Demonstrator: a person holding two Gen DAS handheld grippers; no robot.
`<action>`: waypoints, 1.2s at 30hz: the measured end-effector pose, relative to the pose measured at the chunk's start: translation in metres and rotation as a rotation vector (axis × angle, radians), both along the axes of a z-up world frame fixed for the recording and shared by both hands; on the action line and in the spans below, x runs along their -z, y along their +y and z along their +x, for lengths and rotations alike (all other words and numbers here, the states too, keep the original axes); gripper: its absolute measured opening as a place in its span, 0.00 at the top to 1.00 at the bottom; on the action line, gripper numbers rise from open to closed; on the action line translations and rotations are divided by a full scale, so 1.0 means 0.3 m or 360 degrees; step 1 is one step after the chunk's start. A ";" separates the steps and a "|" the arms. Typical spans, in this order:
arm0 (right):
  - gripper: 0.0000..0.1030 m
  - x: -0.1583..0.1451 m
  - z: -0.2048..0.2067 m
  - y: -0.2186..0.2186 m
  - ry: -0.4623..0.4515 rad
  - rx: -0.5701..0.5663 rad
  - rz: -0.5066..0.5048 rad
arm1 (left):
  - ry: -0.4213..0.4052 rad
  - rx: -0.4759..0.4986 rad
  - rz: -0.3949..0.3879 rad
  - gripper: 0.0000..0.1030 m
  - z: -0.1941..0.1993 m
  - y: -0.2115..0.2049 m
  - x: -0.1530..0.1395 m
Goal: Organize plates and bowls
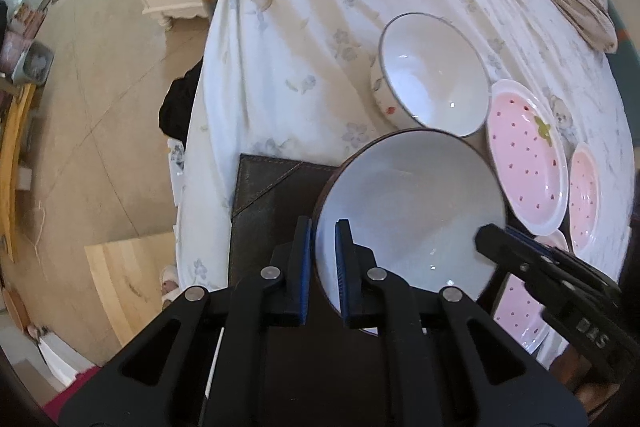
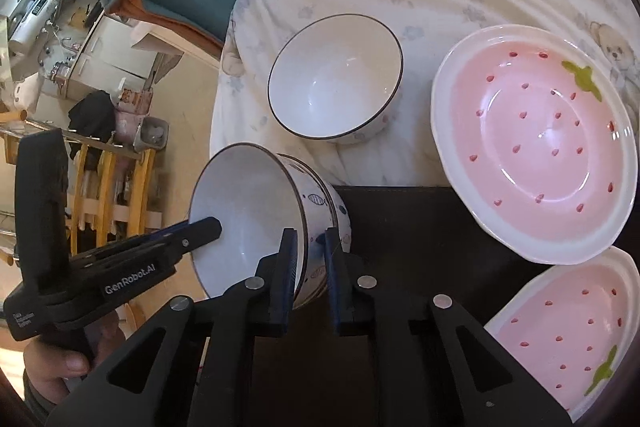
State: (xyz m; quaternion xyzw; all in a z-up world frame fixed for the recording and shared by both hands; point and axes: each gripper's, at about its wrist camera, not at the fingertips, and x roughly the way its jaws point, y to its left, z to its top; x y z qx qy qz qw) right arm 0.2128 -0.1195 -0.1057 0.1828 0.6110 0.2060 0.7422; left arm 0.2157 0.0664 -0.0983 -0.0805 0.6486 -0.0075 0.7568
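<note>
Both tongs grip the same white ceramic bowl with a dark rim and small painted motifs on its outside (image 2: pixel 256 211). The left tongs (image 1: pixel 324 263) are closed on one side of its rim, one pad inside the wall and one outside. The right tongs (image 2: pixel 308 267) are closed on the opposite side the same way. The bowl is tilted, apparently raised above the dark brown stitched mat (image 1: pixel 272 195) at the near edge of the floral bedsheet (image 1: pixel 320 7); its base is hidden, so I cannot tell whether it touches the mat.

A second white bowl with a thin dark rim (image 2: pixel 334 79) sits upright on the sheet just beyond. It looks like the natural partner for nesting. Two pink strawberry-patterned plates, a far one (image 2: pixel 536 143) and a near one (image 2: pixel 568 339), lie to the right, overlapping the mat.

To do this well, level the held bowl first and move both hands together so neither pad twists the rim. Centre it over the upright bowl and lower it gently, since the soft bedding may let that bowl rock. One pair of tongs should let go before the other, so the bowl settles without dropping.
</note>
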 end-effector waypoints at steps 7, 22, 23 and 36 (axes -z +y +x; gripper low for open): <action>0.86 0.043 0.009 -0.019 0.0071 0.0053 0.0038 | -0.0026 -0.0029 -0.0021 0.91 0.005 0.008 -0.027; 0.83 0.014 0.014 -0.035 0.0063 0.0075 0.0100 | -0.0124 0.0060 0.0180 0.85 -0.007 -0.033 -0.069; 0.83 0.007 0.013 -0.038 0.0045 0.0079 0.0084 | -0.0134 0.0078 0.0199 0.81 -0.016 -0.039 -0.076; 0.09 -0.085 -0.032 -0.112 -0.0160 0.0146 -0.0034 | -0.0354 0.0010 0.0222 0.51 -0.050 -0.018 -0.195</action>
